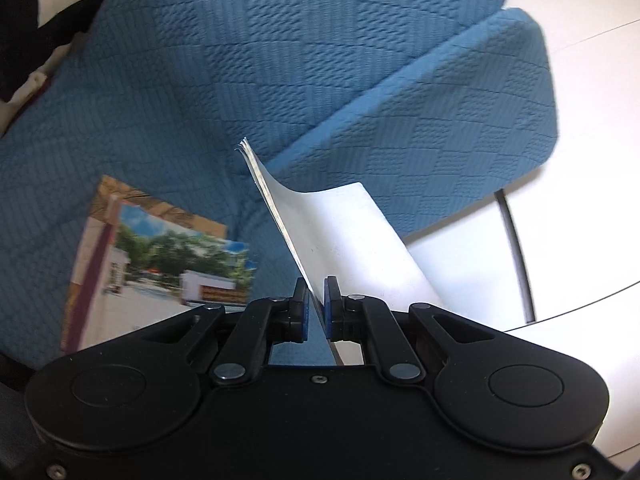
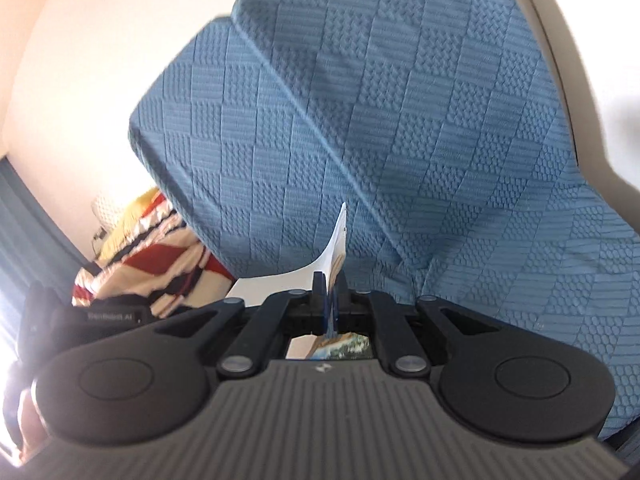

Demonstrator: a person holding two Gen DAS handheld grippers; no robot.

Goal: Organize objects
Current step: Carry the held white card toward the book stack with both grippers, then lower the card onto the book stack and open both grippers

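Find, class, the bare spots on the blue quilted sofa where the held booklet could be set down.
The left gripper and right gripper are both shut on the thin white booklet. Free: the blue quilted sofa seat between the photo-cover booklet and the sofa armrest. Crowded: the striped blanket at the seat's far end.

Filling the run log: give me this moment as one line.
left hand-held gripper: shut on white booklet | right hand-held gripper: shut on booklet | below: blue sofa, photo magazine

Black tongs (image 1: 316, 304), blue pads (image 1: 329, 312)
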